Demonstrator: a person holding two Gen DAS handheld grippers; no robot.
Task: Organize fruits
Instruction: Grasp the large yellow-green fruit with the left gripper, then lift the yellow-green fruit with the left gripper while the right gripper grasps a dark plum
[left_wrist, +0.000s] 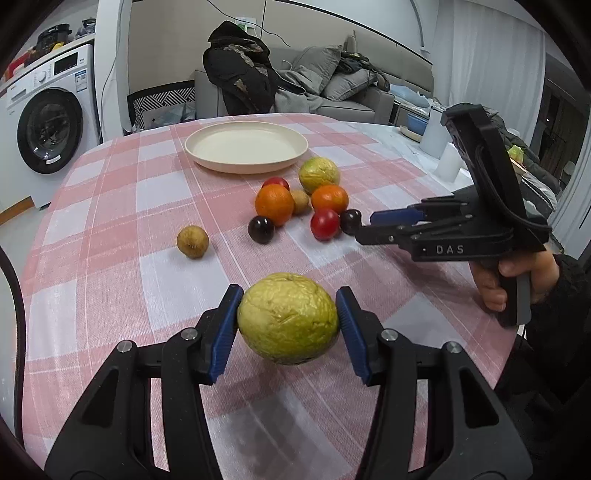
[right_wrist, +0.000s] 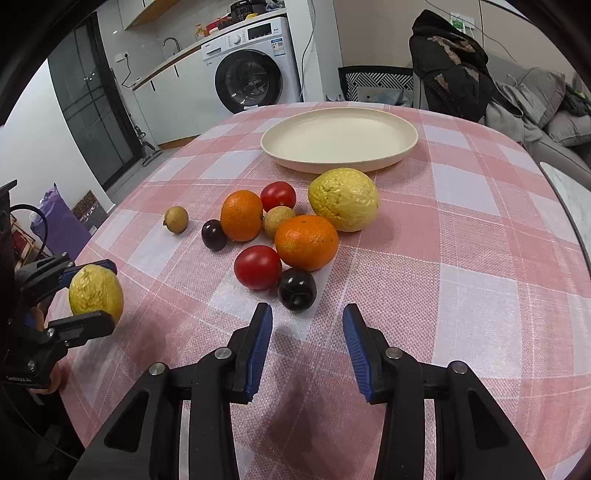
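Where the left gripper (left_wrist: 288, 321) clamps the guava (left_wrist: 288, 317), its underside is hidden

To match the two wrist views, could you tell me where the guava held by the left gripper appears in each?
Left wrist: the held guava sits low centre, clamped between the left gripper's blue pads.
Right wrist: same guava at the far left edge, midway down, between that gripper's fingers.
Shared landmark: the cream plate, beyond the fruit cluster in both.

"DAS" in pale letters on the right hand-held gripper (left_wrist: 364, 225), nothing else legible
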